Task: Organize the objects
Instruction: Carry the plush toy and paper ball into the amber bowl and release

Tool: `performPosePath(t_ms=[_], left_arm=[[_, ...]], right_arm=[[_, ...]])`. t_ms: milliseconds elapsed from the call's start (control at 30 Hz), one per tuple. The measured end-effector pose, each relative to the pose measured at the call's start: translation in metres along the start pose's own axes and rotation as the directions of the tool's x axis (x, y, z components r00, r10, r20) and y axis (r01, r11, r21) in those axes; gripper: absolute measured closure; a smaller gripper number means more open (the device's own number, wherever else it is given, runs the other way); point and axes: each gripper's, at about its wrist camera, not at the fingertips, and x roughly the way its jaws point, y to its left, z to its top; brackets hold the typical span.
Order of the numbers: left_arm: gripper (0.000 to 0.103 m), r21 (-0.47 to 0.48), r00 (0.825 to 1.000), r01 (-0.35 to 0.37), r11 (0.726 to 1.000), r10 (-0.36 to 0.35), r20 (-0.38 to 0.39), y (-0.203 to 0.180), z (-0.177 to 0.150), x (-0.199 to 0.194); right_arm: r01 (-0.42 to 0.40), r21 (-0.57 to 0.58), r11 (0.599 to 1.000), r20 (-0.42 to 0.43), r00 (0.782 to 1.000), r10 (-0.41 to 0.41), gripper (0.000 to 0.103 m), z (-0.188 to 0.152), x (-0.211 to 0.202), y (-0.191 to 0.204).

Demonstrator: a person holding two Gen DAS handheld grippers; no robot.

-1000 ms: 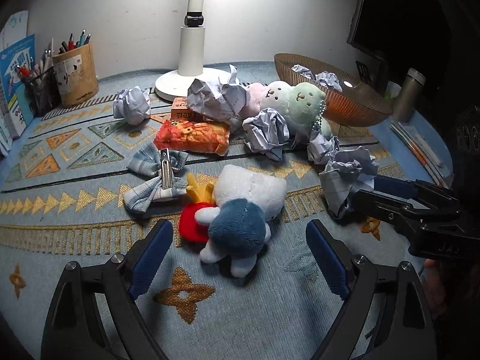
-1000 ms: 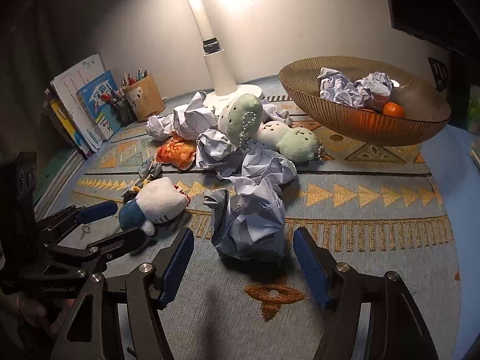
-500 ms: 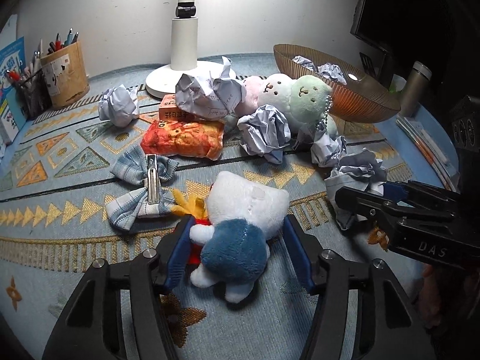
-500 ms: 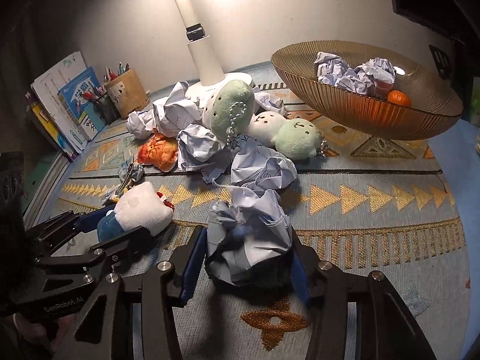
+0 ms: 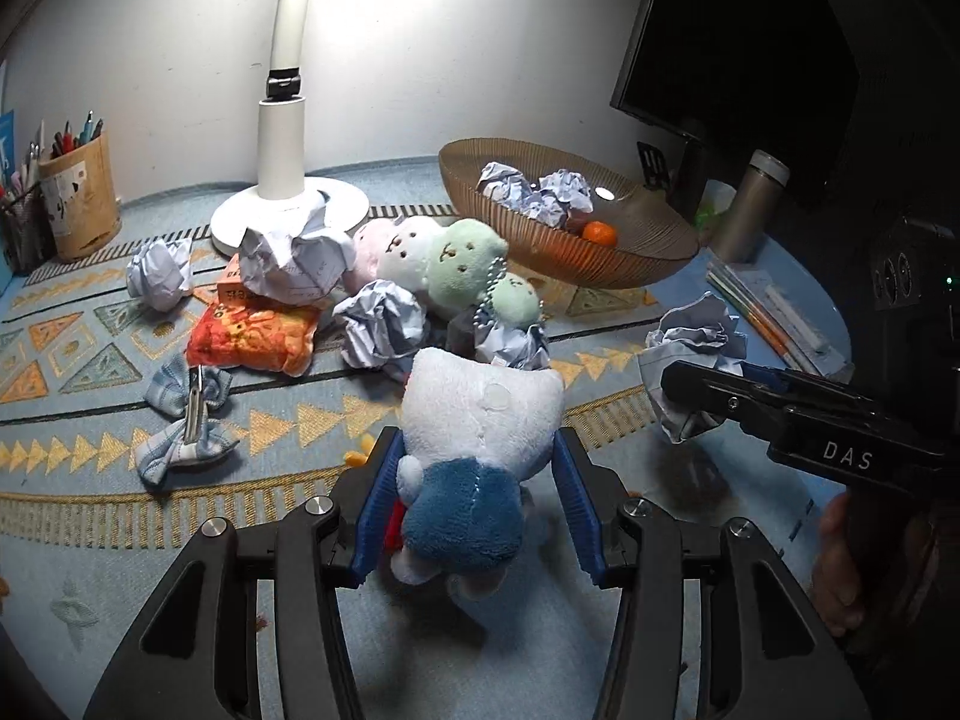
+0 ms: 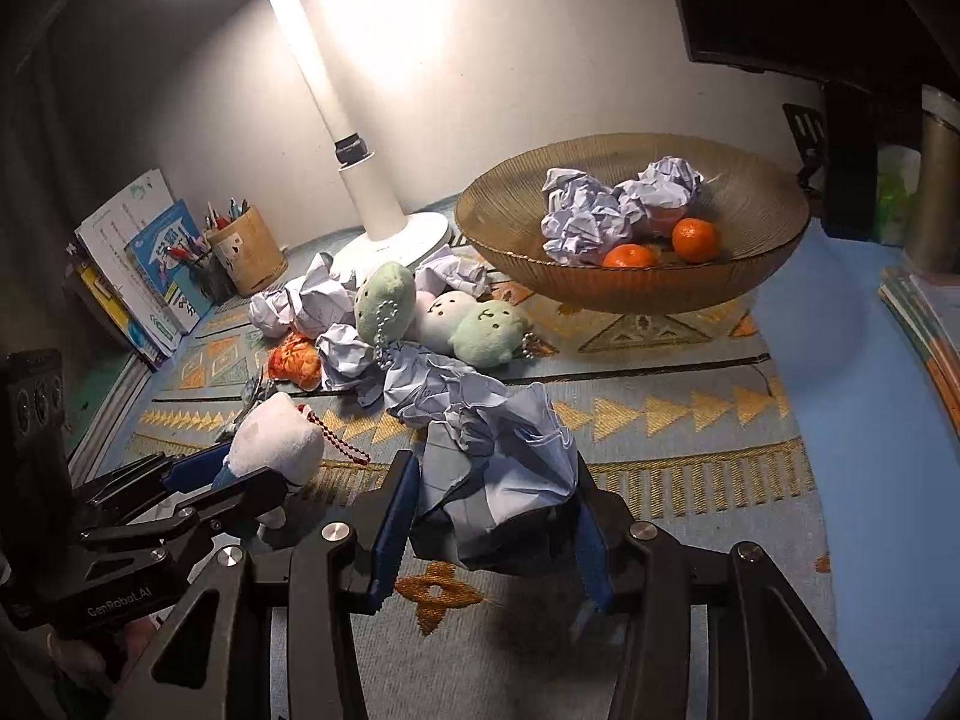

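Clamping both tools now. My left tool (image 5: pixel 474 504) has its blue pads pressed against both sides of the white-and-blue plush toy (image 5: pixel 480 420), which looks raised just off the patterned mat (image 5: pixel 90 360). My right tool (image 6: pixel 489 516) is closed around a crumpled paper ball (image 6: pixel 498 468), also apparently clear of the mat. Amber bowl (image 6: pixel 768 252) sits ahead on the tabletop, holding two paper wads (image 6: pixel 612 204) and two oranges (image 6: pixel 695 239). Green and pink plush keychains (image 5: pixel 462 264) plus loose paper balls lie clustered near the lamp base (image 5: pixel 234 222).
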Motion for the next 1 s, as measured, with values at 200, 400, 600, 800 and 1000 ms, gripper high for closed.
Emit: performPosePath(t_ms=[200, 400, 600, 800, 1000], left_arm=[[0.056, 0.018, 0.995, 0.048, 0.999, -0.049, 0.085, -0.031, 0.058, 0.0], [0.056, -0.026, 0.988, 0.099, 0.995, -0.095, 0.125, -0.049, 0.13, 0.03], [0.056, -0.047, 0.988, 0.106, 0.993, -0.1, 0.117, -0.059, 0.162, 0.075], [0.056, -0.044, 0.997, 0.06, 0.997, -0.058, 0.058, -0.061, 0.165, 0.124], [0.046, -0.056, 0.999, 0.042, 0.998, -0.043, -0.005, -0.057, 0.157, 0.151]], right_arm=[[0.04, 0.029, 0.999, 0.113, 0.993, -0.043, 0.056, 0.037, -0.039, -0.03], [0.096, 0.041, 0.995, 0.207, 0.973, -0.102, 0.056, 0.098, -0.053, -0.059], [0.103, 0.083, 0.991, 0.18, 0.977, -0.116, 0.056, 0.134, -0.026, -0.088], [0.145, 0.061, 0.988, 0.13, 0.98, -0.152, 0.055, 0.142, 0.011, -0.101], [0.16, 0.065, 0.985, 0.078, 0.983, -0.165, 0.04, 0.141, 0.034, -0.112]])
